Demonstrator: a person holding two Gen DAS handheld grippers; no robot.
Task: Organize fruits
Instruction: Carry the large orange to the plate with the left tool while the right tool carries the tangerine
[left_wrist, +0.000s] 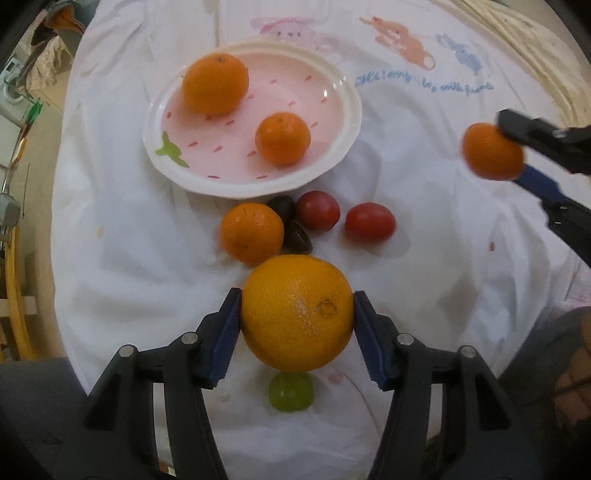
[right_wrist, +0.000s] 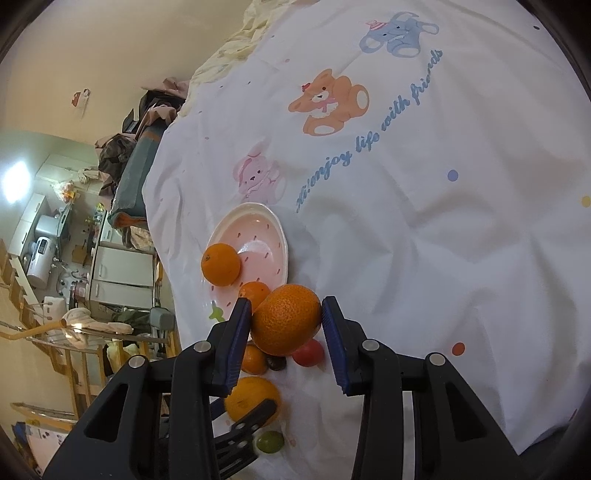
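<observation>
White bedding (left_wrist: 122, 229) printed with pastel cartoon animals and blue script covers the bed, with cluttered shelves and cabinets beyond its edge. On it sits a pink plate (left_wrist: 343, 110) holding a large orange (left_wrist: 216, 83) and a smaller mandarin (left_wrist: 282, 138). Just in front of the plate lie another mandarin (left_wrist: 252, 233), two dark fruits touching it, and two red tomatoes (left_wrist: 370, 222). The left claw (left_wrist: 297, 325) points down, its blue pads against both sides of a big yellow-orange fruit (left_wrist: 297, 314), gripping it; a green grape (left_wrist: 291, 391) lies beneath. The right claw (right_wrist: 287, 323) is clamped on a mandarin (right_wrist: 286, 319), held above the bedding to the plate's right.
</observation>
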